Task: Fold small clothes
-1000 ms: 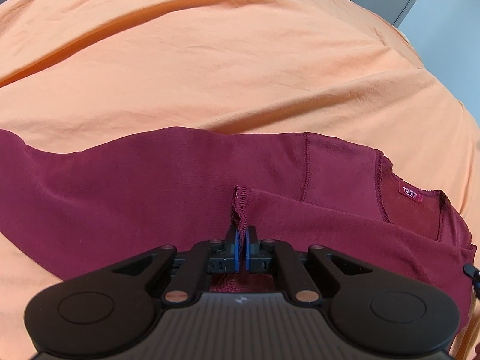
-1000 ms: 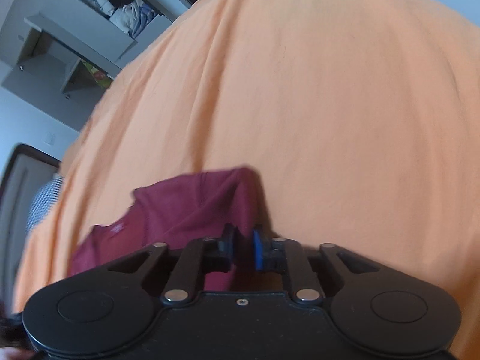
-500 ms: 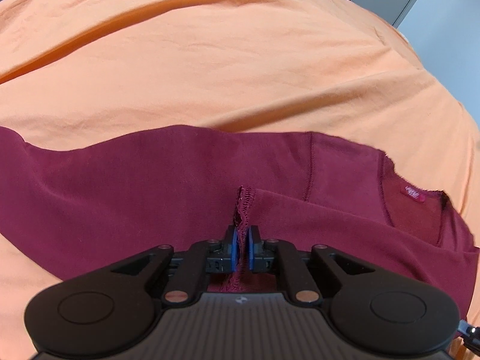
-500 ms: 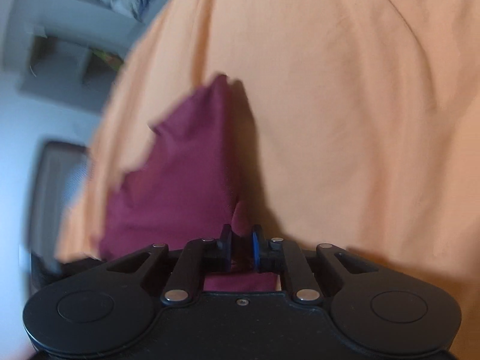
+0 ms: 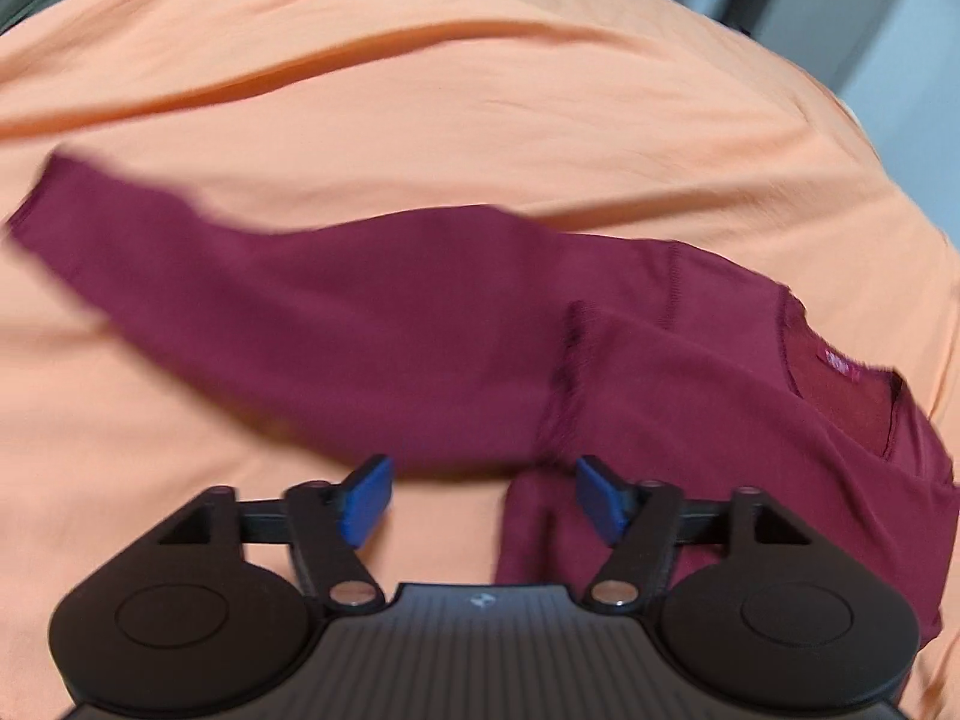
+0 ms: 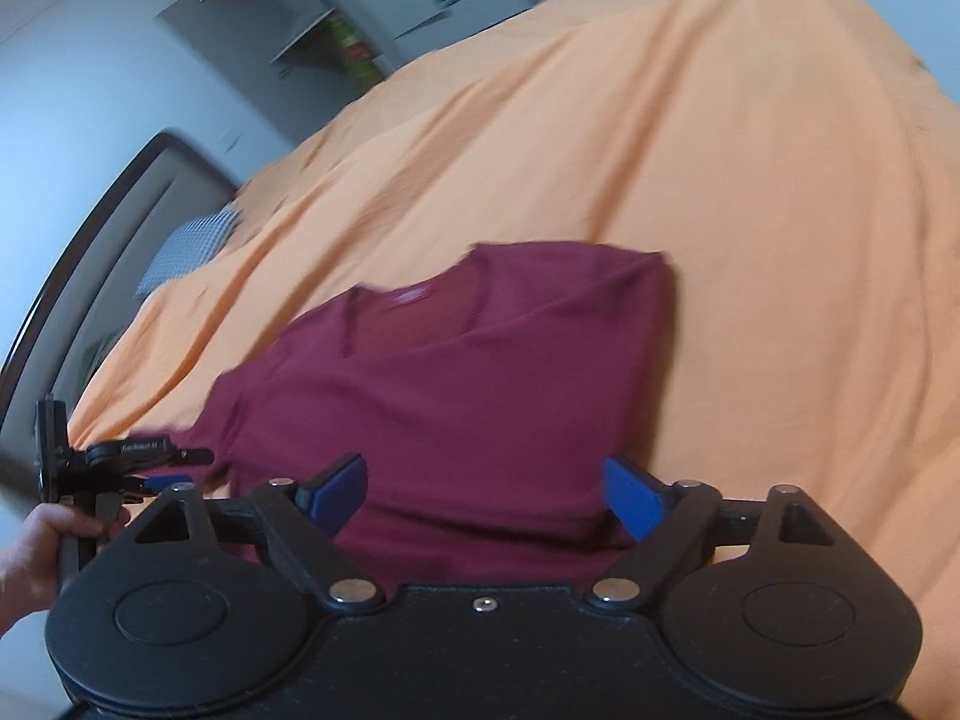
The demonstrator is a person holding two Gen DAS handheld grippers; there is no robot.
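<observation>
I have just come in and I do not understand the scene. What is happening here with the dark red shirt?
A person is folding a maroon long-sleeved shirt on an orange bedsheet, with a handheld gripper in each hand. Both the left gripper and the right gripper are open and hold nothing. The shirt lies flat, with one side folded over the body and one sleeve stretched out.
</observation>
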